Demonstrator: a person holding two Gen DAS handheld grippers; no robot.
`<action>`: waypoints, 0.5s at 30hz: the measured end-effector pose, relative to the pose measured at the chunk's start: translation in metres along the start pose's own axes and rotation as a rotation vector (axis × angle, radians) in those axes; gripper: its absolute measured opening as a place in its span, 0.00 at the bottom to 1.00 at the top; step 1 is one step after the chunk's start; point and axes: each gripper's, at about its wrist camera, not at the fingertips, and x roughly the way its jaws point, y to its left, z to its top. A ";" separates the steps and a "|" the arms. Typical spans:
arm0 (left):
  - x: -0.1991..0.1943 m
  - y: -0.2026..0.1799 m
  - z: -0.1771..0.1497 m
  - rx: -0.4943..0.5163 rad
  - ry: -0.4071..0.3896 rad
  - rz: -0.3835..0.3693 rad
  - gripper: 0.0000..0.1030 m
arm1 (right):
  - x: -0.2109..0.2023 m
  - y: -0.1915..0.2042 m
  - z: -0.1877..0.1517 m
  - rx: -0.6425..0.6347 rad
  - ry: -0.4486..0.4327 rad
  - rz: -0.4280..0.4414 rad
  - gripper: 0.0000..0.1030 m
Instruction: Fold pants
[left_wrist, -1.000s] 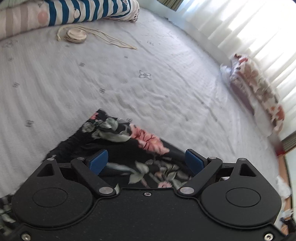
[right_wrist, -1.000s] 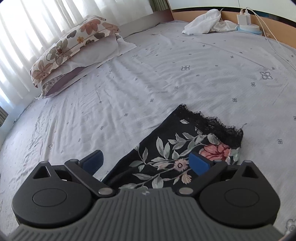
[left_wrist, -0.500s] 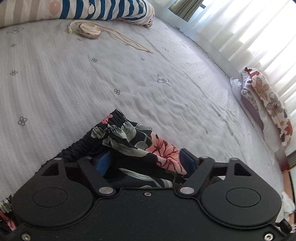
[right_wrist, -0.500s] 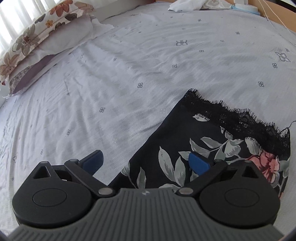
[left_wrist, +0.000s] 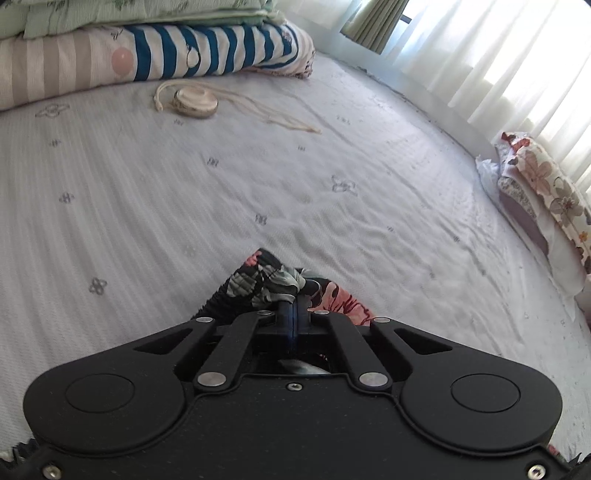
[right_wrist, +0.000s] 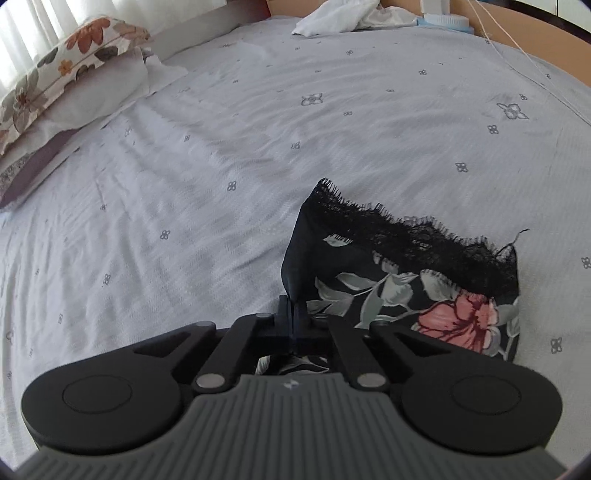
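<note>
The pants are black with a grey-leaf and pink-flower print. In the left wrist view their gathered waistband end (left_wrist: 258, 284) bunches in front of my left gripper (left_wrist: 293, 314), which is shut on that fabric. In the right wrist view the leg end (right_wrist: 424, 295) with a black lace hem (right_wrist: 413, 236) lies on the bed. My right gripper (right_wrist: 291, 310) is shut on the leg's left edge, which rises to the fingers. The rest of the pants is hidden under both grippers.
The grey-white bedsheet (left_wrist: 258, 177) spreads all around. Striped bedding (left_wrist: 166, 55) and a cream cord with a round disc (left_wrist: 195, 103) lie far ahead of the left gripper. Floral pillows (right_wrist: 55, 74) sit far left of the right gripper, white cloth (right_wrist: 340, 14) at the back.
Both grippers were open over the pants and have closed on the fabric. The waistband end and the leg's edge are now bunched and lifted at the fingertips.
</note>
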 end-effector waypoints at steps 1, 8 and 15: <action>-0.006 0.000 0.002 0.001 -0.007 -0.006 0.00 | -0.008 -0.006 0.001 -0.001 -0.013 0.009 0.02; -0.050 -0.003 0.011 0.029 -0.049 -0.035 0.00 | -0.063 -0.060 0.006 0.002 -0.089 0.062 0.02; -0.066 0.000 0.011 0.011 -0.037 -0.057 0.00 | -0.062 -0.098 -0.008 0.099 0.115 0.401 0.31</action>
